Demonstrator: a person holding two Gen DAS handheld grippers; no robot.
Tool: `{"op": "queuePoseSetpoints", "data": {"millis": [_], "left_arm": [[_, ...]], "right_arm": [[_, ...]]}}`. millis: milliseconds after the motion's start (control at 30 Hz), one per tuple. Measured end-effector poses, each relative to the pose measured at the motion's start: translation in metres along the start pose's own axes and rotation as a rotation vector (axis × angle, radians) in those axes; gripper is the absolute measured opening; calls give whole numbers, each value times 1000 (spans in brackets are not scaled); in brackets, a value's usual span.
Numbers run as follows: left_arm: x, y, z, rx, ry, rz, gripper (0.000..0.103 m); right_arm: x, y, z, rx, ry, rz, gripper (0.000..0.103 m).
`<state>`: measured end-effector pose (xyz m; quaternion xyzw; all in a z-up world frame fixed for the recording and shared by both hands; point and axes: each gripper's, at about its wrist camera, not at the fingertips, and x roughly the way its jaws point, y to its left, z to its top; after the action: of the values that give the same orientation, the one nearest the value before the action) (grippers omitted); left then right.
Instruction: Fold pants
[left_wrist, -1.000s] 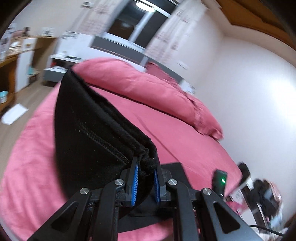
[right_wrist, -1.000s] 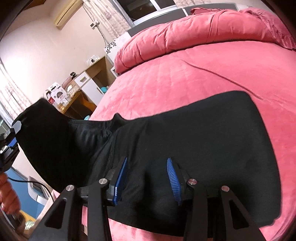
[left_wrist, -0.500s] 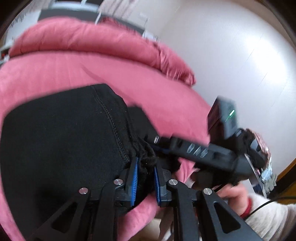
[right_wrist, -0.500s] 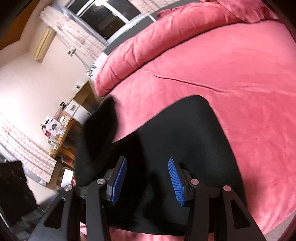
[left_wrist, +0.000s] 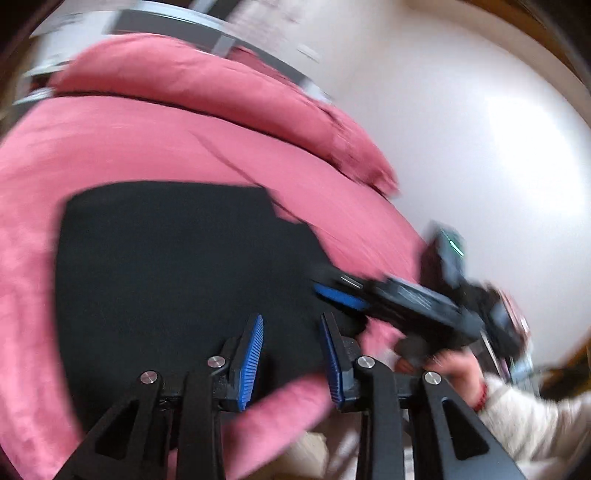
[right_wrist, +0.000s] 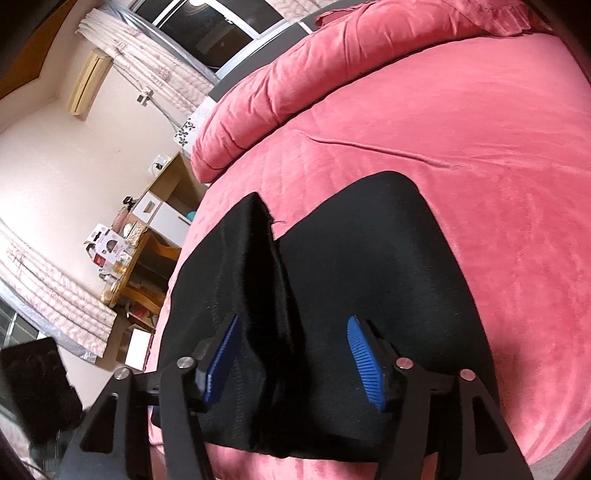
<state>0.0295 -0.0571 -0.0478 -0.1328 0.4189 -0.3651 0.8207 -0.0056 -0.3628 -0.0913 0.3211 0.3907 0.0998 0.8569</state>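
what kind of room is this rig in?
Most likely a home bedroom. A large bed with a pink cover and a rolled pink duvet fills the view, with curtains at a window and a cluttered wooden desk beside it. Black pants lie on the bed.

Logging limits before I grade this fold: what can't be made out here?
- Left wrist view: motion blur hides the black pants' seams and layers.
- Same view: the right gripper is smeared.
- Right wrist view: the pants' near hem sits behind the open right gripper.
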Motion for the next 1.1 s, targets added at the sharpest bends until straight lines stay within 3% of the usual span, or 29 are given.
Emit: {"op": "queuePoseSetpoints", "data": {"millis": [133,333,400,500,567,767,900,1100], "left_arm": [[-20,47,-1,-97,-71,192,31],[-21,90,-13,-169,-49,316,32],[-16,100,-17,-166,-24,322,33],[-11,105,-19,-149,-13,354,33],[-11,104,-21,-147,-20,354,33],[-18,81,-16,-108,-48,338,33],[-12,45,-7,-7,-64,286,33],[26,10,-7,121,36,272,33]], "right_arm": [[8,8,-2,-35,36,-3,64],[34,18,-8,-122,114,-22,65],[43,26,-10,-144,135,16,59],[57,36,-17,-144,174,57,30],[55,45,-20,-169,155,45,20],[8,69,1,-254,23,54,15],[-27,70,18,-281,-54,28,15],[-44,36,24,-266,-58,-109,15]]}}
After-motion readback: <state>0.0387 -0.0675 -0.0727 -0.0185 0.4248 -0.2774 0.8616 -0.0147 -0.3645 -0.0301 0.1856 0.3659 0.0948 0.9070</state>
